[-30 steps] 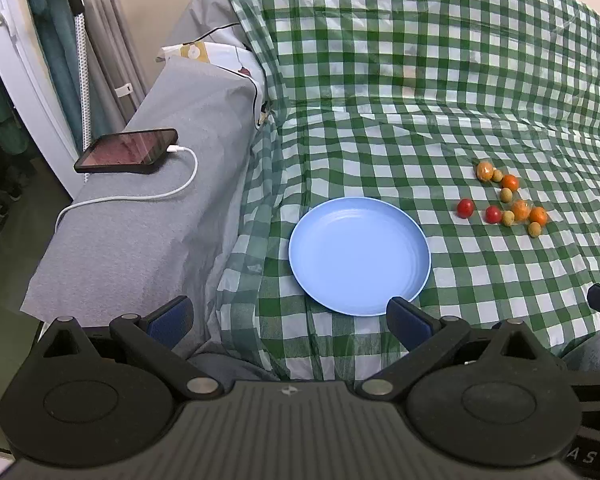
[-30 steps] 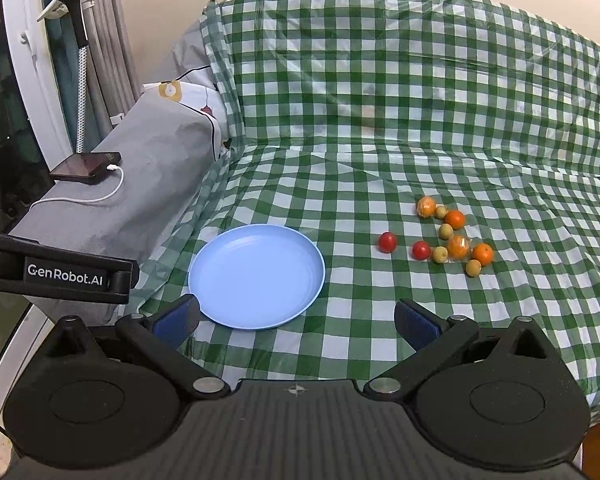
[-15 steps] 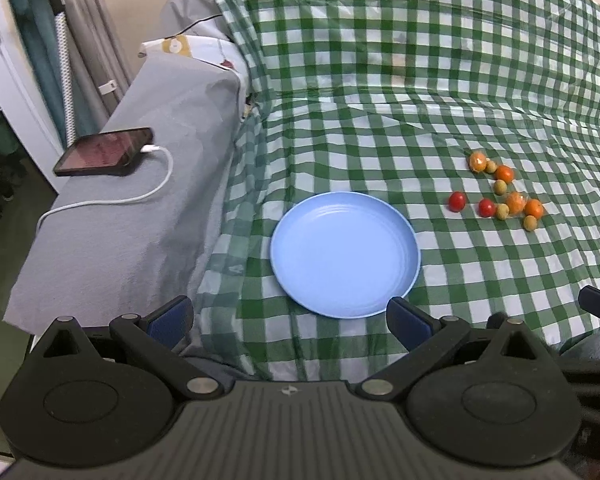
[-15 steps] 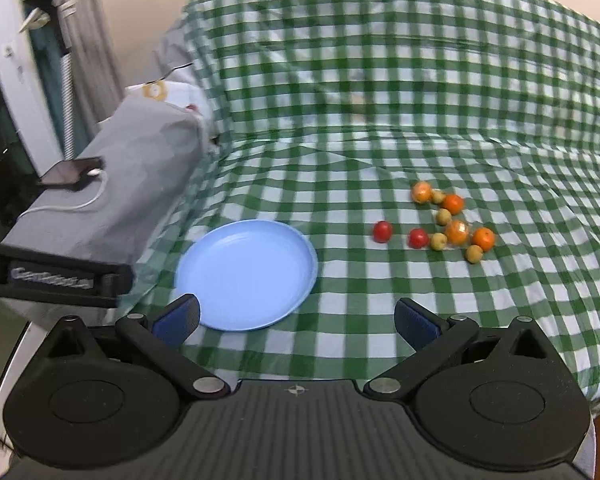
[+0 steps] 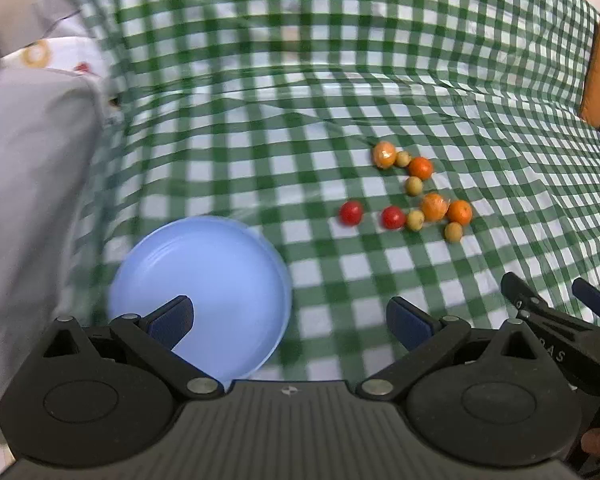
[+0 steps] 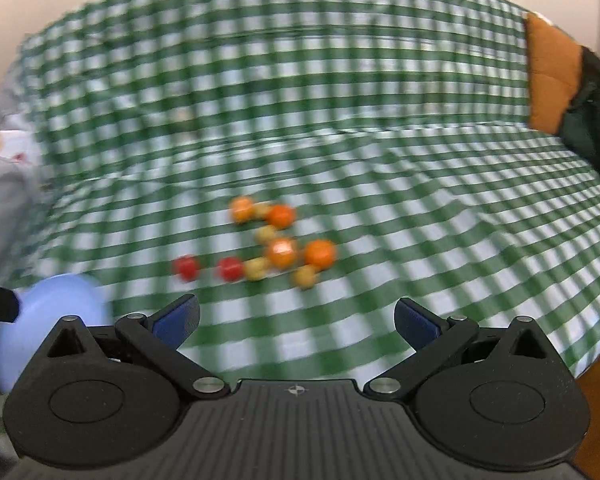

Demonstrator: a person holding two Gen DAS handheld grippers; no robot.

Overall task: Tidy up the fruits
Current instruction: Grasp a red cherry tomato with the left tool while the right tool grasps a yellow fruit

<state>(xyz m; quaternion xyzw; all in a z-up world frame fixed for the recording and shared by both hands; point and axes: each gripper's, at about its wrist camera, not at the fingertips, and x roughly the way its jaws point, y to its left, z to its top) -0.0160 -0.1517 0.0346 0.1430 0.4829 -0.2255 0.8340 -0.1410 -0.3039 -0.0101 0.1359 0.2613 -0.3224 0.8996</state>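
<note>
Both grippers hovering, nothing grabbed

Left gripper (image 5: 290, 318) and right gripper (image 6: 296, 316) fingers spread wide, empty; fruits (image 5: 414, 196) at 2 o'clock from the blue plate (image 5: 220, 256).

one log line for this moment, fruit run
left tongs open | right tongs open | fruits loose on cloth | blue plate empty | nothing held

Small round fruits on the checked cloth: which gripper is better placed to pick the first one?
Probably the right gripper: open, with the small round fruits straight ahead. The left gripper sits by the light blue plate.
</note>
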